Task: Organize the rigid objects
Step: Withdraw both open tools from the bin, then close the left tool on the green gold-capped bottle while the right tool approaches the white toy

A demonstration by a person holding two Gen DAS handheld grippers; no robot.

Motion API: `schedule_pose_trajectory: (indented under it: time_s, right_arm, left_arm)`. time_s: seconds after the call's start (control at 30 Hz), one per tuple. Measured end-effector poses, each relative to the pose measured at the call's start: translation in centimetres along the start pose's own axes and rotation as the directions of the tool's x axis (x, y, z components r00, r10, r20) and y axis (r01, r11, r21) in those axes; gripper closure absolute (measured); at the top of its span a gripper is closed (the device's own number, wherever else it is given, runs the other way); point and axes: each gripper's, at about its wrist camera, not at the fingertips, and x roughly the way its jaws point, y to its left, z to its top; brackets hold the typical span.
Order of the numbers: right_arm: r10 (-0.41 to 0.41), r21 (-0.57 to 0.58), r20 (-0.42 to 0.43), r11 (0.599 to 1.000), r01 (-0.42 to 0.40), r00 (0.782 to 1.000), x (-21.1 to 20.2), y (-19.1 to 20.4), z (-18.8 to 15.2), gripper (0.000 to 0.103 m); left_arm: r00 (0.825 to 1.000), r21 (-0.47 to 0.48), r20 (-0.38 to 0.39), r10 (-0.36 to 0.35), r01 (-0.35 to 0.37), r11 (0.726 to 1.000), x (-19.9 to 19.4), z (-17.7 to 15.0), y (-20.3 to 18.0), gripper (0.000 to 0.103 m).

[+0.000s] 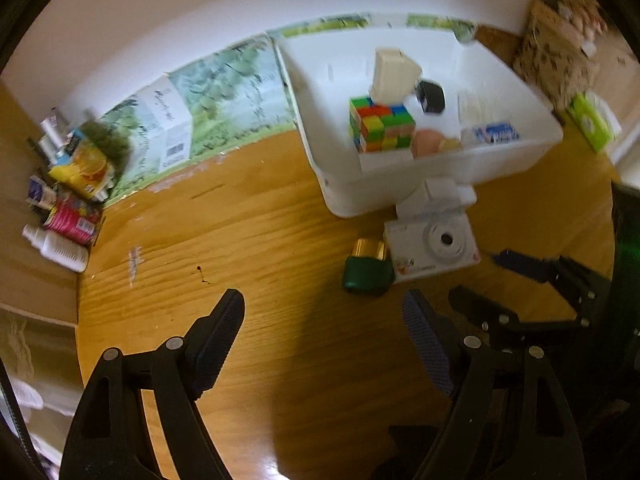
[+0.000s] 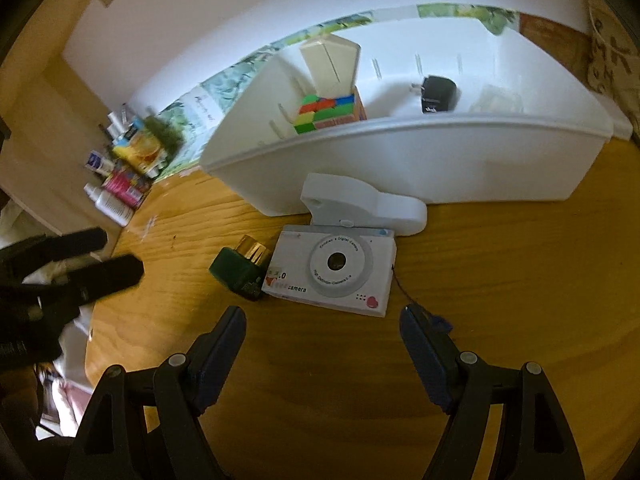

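Both of my tongs are hanging over the wooden table [image 2: 500,280], each with its two fingers spread and nothing between them. My left tongs [image 1: 324,332] are pointing at bare wood; my right tongs [image 2: 322,332] are pointing at the things lying loose just ahead.

Seen from my right tongs, three things are waiting outside the bin. One white toy camera [image 2: 332,274] is lying lens-up at twelve o'clock. One green bottle with a gold cap [image 2: 240,270] is lying on its side at eleven o'clock, touching the camera's left edge. One white plastic piece [image 2: 360,202] is sitting just beyond the camera, between it and the bin wall.

One white bin [image 2: 400,164] is standing further on at twelve to one o'clock. Inside I am counting one coloured puzzle cube [image 2: 326,114], one cream box [image 2: 332,64] leaning on top of it, and one black plug [image 2: 438,94] at one o'clock. From my left tongs I am also seeing one peach-coloured round thing [image 1: 428,142] and one blue and white packet [image 1: 494,134] in there.

At ten o'clock, a blurred clutter of tubes and packets [image 2: 124,164] is sitting at the table's far corner; I cannot count them.
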Motion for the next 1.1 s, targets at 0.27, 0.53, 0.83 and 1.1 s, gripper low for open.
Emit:
schedule_pose_trajectory:
  time_s: [0.27,0.53,0.83,1.1]
  right_arm:
    - [-0.041,0.068,-0.025,0.997,0.043,0.999,1.9,-0.1,0.1,0.021]
    - [-0.065,0.077,-0.057,0.995,0.069,0.996,3.0,-0.3,0.5,0.021]
    - [-0.083,0.064,-0.070,0.994,0.087,0.994,3.5,-0.6,0.8,0.021]
    - [-0.103,0.064,-0.061,0.992,0.107,0.993,3.4,-1.0,0.9,0.021]
  left_arm:
    - [0.998,0.105,-0.067,-0.022,0.029,0.994,3.3,-0.2,-0.2,0.020]
    - [0.996,0.117,-0.075,-0.053,0.061,0.991,5.3,-0.1,0.2,0.020]
    - [0.995,0.118,-0.042,-0.087,0.092,0.989,5.9,0.1,0.6,0.020]
    - [0.991,0.150,-0.011,-0.131,0.132,0.980,6.4,0.6,0.5,0.019]
